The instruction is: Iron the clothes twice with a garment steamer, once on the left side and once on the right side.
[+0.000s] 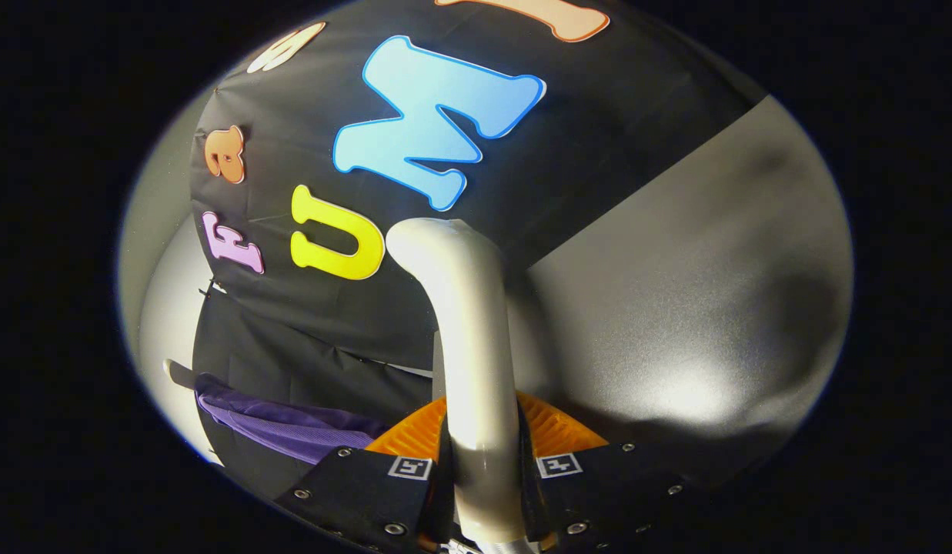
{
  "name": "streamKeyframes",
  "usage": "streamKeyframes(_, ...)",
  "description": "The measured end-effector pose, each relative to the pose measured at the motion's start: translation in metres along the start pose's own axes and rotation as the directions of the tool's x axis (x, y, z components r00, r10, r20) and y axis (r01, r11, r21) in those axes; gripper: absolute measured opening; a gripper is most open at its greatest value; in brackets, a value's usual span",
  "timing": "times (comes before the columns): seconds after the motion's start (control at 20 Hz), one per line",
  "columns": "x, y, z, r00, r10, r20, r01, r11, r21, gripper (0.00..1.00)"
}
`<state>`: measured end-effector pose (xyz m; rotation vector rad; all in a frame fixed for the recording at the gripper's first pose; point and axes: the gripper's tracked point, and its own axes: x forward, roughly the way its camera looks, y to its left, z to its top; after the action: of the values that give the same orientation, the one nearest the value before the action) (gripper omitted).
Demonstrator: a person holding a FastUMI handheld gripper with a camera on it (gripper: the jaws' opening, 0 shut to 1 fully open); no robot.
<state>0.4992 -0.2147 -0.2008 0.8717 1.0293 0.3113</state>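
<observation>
- Clamped: gripper (482, 469) closed on the pale handle of the garment steamer (468, 346), one finger pressing each side.
- Steamer handle running straight up between the fingers, then curving over at its rounded top toward the booth's black cloth wall (614, 115).
- Steamer head itself out of sight; only the smooth, cream-toned handle visible.
- Purple garment (283, 423) off to the left of the fingers, hanging against black cloth, apart from the steamer handle.
- Thin pale bar (179, 375) poking out just above the garment's upper end, possibly a hanger; too small to tell.
- Grey surface (676, 308) to the right of the handle, bare and softly lit with one bright patch.
- No container discernible near the fingers or beyond them.
- View tilted, scene leaning strongly to one side.
</observation>
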Motion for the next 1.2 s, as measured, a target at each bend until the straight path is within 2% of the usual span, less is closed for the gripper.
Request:
streamKeyframes(0.45, -0.039, 0.026, 0.002, 0.989, -0.024, 0.145, 0.032, 0.998, -0.056, 0.35)
streamKeyframes(0.65, -0.062, 0.052, -0.019, 0.989, 0.029, 0.146, -0.024, 0.999, -0.036, 0.34)
streamKeyframes(0.8, -0.078, 0.059, -0.031, 0.980, 0.013, 0.200, 0.004, 0.996, -0.084, 0.35)
streamKeyframes(0.9, -0.087, 0.072, -0.044, 0.976, 0.026, 0.217, -0.010, 0.997, -0.073, 0.34)
streamKeyframes(1.2, -0.116, 0.108, -0.093, 0.951, -0.004, 0.310, 0.054, 0.987, -0.152, 0.35)
